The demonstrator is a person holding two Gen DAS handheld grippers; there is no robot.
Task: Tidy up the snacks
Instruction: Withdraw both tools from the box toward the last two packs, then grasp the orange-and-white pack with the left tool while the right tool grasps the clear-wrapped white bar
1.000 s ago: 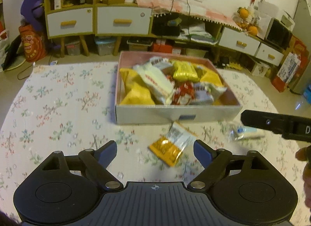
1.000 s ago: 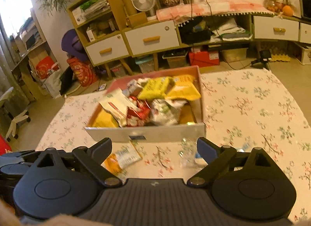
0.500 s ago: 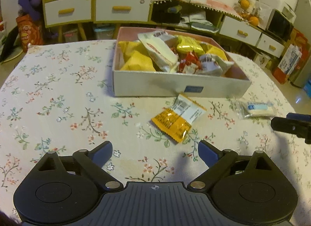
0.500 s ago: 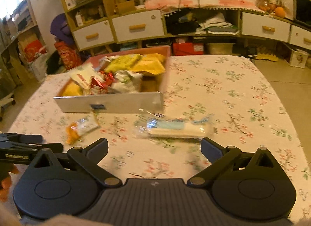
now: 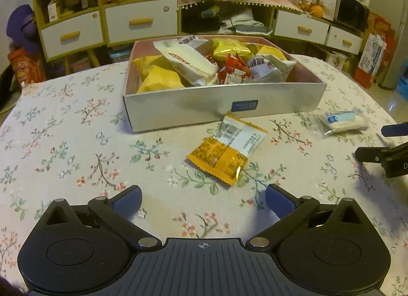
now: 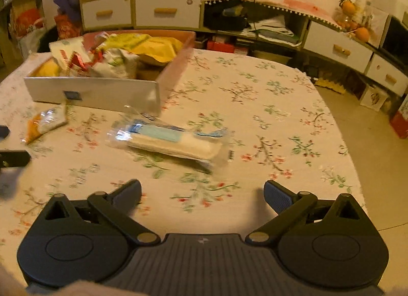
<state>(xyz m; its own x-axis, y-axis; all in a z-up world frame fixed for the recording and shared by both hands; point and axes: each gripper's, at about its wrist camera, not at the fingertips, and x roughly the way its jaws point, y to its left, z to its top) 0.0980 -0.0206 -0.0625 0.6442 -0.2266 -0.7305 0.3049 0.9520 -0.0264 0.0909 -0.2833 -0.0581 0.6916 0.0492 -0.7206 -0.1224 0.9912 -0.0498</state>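
Flowers covered the cloth on the tabletop [image 5: 63, 143], and shelves with white drawers stood behind it. I saw a grey box [image 5: 219, 102] near the far edge, already full of snack bags. 2 snacks still lay out on the cloth, just in front of the box's near wall. 1 was an orange and white packet [image 5: 225, 152], and it touched that wall with its white end. The other was a clear wrapped bar [image 6: 170, 141] with a pale cake inside, near the box's right corner.

My left gripper [image 5: 202, 195] hung above the cloth just short of the orange packet. Its jaws had just been opening and stood wide with nothing between them. My right gripper [image 6: 202, 192] was lined up with the clear bar, jaws also just opened wide and empty.

I think both snacks are light and crinkly. The foil may slip, and the soft cake could squash. I would pinch the orange packet across its middle, and take the bar gently across its short width, not by the loose wrapper ends.
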